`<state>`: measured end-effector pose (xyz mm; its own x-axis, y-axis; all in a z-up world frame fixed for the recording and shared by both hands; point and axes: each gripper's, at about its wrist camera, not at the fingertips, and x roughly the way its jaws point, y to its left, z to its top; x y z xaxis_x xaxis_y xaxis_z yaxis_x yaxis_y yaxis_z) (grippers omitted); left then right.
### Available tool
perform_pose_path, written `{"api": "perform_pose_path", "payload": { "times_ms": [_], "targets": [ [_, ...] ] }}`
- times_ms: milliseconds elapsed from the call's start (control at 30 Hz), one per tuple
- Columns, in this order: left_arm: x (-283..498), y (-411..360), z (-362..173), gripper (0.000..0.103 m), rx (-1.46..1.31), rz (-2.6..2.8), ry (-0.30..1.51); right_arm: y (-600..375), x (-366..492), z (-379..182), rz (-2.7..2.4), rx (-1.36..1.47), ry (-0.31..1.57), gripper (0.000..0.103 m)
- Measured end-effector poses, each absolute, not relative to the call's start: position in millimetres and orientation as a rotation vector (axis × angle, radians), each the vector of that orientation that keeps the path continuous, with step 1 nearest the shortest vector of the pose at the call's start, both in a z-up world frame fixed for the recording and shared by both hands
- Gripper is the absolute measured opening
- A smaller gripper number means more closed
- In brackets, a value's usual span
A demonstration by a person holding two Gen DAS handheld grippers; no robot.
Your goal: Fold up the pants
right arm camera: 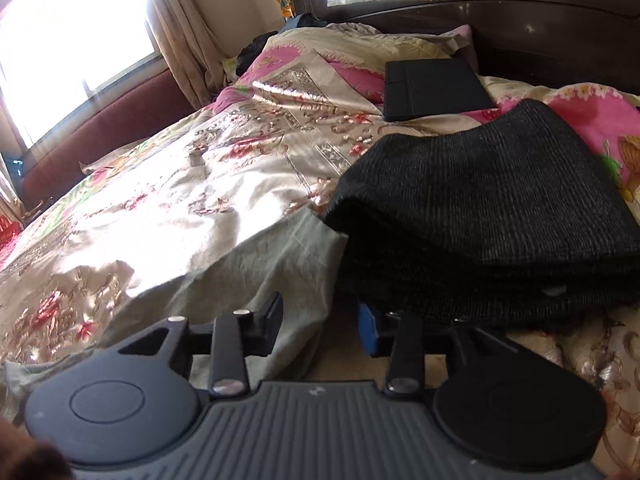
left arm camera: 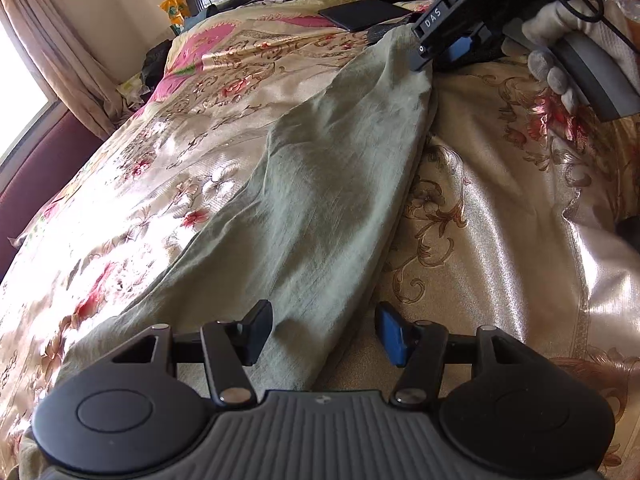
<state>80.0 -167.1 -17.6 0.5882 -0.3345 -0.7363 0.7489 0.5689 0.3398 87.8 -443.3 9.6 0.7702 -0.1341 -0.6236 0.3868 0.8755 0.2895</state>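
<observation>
I am working over the bed (left arm camera: 500, 216), where the green pants (left arm camera: 320, 184) are lying stretched along its middle on the floral cover, one end up towards the headboard and the other running down under my left gripper (left arm camera: 324, 332). That gripper's fingers are standing wide apart and holding nothing, with the near edge of the cloth sitting between them. In its own view the right gripper (right arm camera: 320, 320) is also spread wide, straddling the pants' edge (right arm camera: 280, 280) just beside a folded black knit garment (right arm camera: 500, 216). In the left view its tips (left arm camera: 424, 54) are at the far end of the cloth, but I cannot tell from there whether they are pinching it.

I am judging this as the grasping step before a fold. To do it well I am aiming to close each gripper on the cloth's edge only — not on the slippery bedcover beneath — and to take both layers of the leg so the fold carries evenly. I am also minding the black knit, which is touching the pants and could get dragged along.

No containers are in sight; a flat black case (right arm camera: 432, 88) is lying near the headboard, shut as far as I can tell
</observation>
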Motion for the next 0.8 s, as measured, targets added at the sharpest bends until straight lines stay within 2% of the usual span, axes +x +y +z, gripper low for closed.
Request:
{"api": "perform_pose_path", "payload": {
  "times_ms": [33, 67, 100, 433, 533, 700, 800],
  "targets": [
    [79.9, -167.4, -16.9, 0.071, 0.699, -0.693, 0.668, -443.2, 90.4, 6.2, -0.294, 0.433, 0.647, 0.037],
    [79.7, -167.2, -16.6, 0.071, 0.698, -0.693, 0.667, -441.6, 92.1, 5.4, -0.289, 0.437, 0.642, 0.023],
    [79.8, -167.2, -16.4, 0.071, 0.699, -0.693, 0.669, -437.4, 93.2, 7.9, -0.291, 0.413, 0.632, 0.018],
    [78.5, -167.8, -18.9, 0.071, 0.717, -0.697, 0.657, -424.7, 101.5, 21.9, -0.331, 0.302, 0.571, 0.022],
    [79.6, -167.3, -18.0, 0.072, 0.709, -0.695, 0.664, -428.4, 109.0, 24.8, -0.289, 0.386, 0.560, 0.003],
    [80.7, -167.7, -18.6, 0.072, 0.709, -0.690, 0.674, -405.5, 97.6, 50.2, -0.160, 0.392, 0.364, 0.003],
    [80.9, -170.0, -19.9, 0.072, 0.718, -0.694, 0.670, -416.9, 110.9, 32.9, -0.232, 0.359, 0.438, 0.003]
  ]
}}
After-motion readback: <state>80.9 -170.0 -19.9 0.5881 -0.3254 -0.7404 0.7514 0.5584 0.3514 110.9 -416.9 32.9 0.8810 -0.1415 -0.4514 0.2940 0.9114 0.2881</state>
